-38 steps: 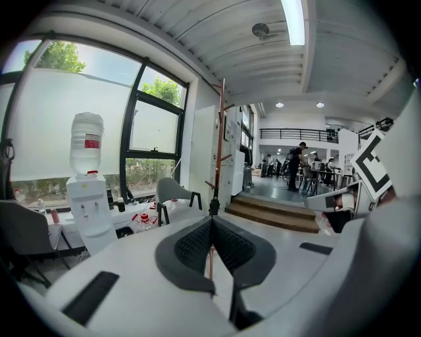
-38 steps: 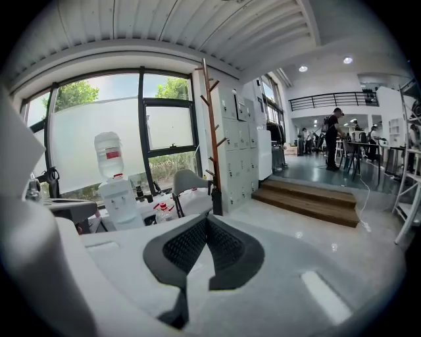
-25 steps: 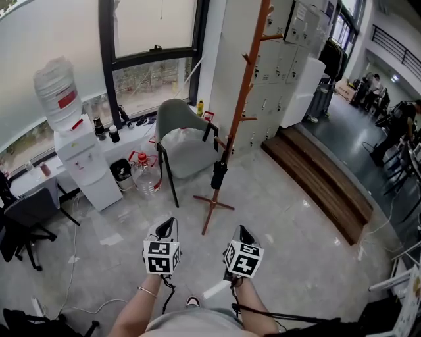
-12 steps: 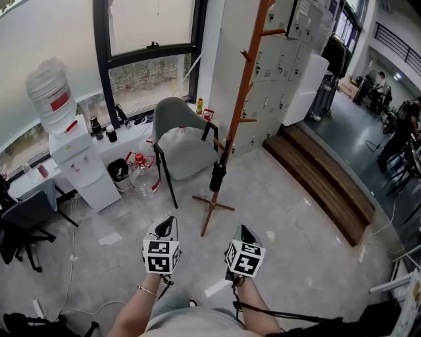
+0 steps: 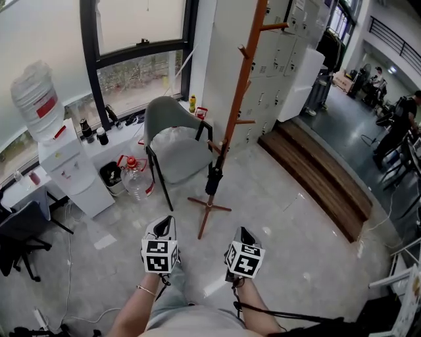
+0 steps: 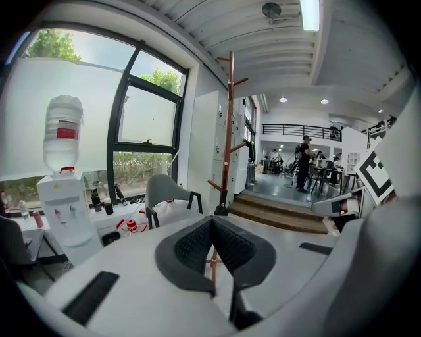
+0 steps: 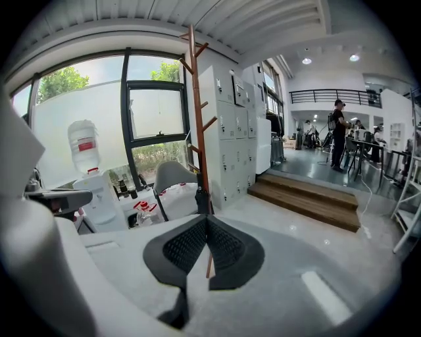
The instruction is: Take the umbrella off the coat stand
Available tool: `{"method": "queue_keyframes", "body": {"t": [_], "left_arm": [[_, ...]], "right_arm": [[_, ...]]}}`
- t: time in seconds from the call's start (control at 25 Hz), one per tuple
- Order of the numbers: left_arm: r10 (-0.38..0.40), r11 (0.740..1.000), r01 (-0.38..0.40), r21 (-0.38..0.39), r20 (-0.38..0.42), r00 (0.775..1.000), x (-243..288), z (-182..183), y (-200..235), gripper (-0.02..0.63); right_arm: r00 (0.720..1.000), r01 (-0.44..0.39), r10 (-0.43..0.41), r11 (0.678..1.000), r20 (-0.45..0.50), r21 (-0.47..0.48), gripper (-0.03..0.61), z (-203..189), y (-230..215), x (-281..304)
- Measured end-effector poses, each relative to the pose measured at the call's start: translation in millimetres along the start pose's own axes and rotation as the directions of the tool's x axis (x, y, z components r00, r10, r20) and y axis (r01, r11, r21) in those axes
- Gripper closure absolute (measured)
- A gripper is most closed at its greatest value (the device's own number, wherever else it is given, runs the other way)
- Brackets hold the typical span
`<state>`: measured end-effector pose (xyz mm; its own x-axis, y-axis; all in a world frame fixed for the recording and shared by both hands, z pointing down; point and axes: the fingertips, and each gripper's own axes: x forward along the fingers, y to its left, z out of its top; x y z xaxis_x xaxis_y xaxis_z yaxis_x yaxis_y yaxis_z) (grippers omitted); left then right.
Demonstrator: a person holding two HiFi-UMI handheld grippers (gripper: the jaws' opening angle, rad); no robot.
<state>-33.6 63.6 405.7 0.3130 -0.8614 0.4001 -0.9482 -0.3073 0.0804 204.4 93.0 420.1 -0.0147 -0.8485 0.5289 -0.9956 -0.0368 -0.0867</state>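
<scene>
The coat stand (image 5: 237, 99) seems slightly nearer than before.

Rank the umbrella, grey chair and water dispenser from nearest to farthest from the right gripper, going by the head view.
1. Umbrella, low on the coat stand, straight ahead.
2. Grey chair, behind it, leftward.
3. Water dispenser, far left.

Room: pale glossy floor (image 5: 296, 237); black-framed window (image 5: 135, 82) onto greenery; white water dispenser (image 5: 66, 168) with inverted bottle; grey shell chair (image 5: 164, 115) on black legs; white lockers (image 5: 289, 52); wooden steps (image 5: 316, 174); black office chair (image 5: 20, 227); ceiling strip light (image 6: 309, 13), lit.
</scene>
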Motion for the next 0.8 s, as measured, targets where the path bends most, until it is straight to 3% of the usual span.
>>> {"method": "queue_keyframes", "body": {"t": [0.8], "left_arm": [[-0.123,0.992,0.123,0.008,0.046,0.991,156.0,99.8,64.4,0.609]], "right_arm": [[0.995,0.095,-0.095,0.996,0.025,0.001,0.574,105.9,26.7,123.3]]}}
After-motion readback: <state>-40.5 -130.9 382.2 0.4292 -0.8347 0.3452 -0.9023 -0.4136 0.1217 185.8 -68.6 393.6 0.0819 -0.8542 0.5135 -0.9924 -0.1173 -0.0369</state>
